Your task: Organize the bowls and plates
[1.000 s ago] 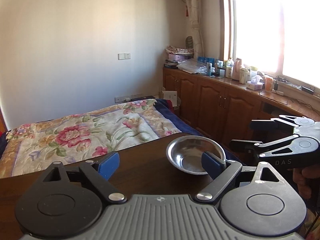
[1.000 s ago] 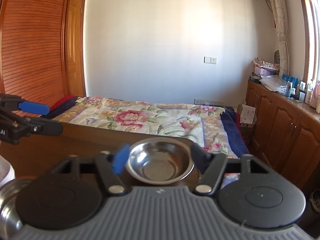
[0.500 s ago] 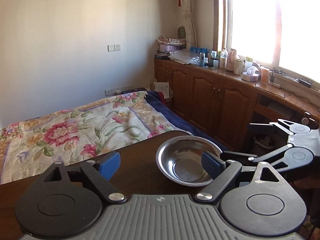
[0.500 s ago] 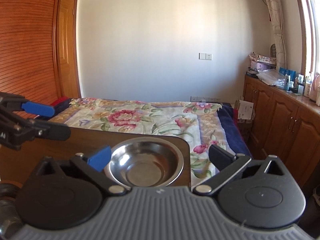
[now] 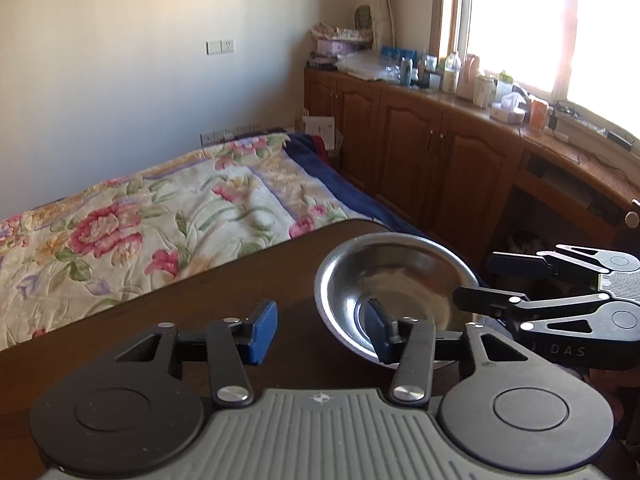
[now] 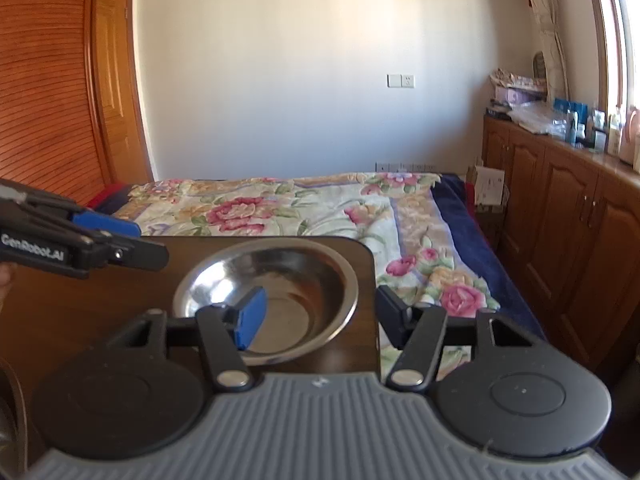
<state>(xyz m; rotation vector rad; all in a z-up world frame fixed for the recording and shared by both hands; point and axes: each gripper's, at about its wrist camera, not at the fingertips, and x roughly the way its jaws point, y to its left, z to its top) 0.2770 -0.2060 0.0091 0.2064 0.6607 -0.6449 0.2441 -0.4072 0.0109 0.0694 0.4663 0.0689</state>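
Observation:
A shiny steel bowl sits upright near the far right corner of the dark wooden table; it also shows in the right wrist view. My left gripper is open and empty, its right finger over the bowl's near rim, its left finger outside the bowl. My right gripper is open and empty, its left finger over the bowl's inside and its right finger past the bowl's right rim. Each gripper shows in the other's view: the right one, the left one.
The table's far edge and rounded corner lie just behind the bowl. A bed with a floral quilt stands beyond. Wooden cabinets with cluttered tops run along the right under a window. A metal rim shows at the lower left.
Both grippers have moved in toward the bowl and their jaws have narrowed somewhat. The bowl has not moved.

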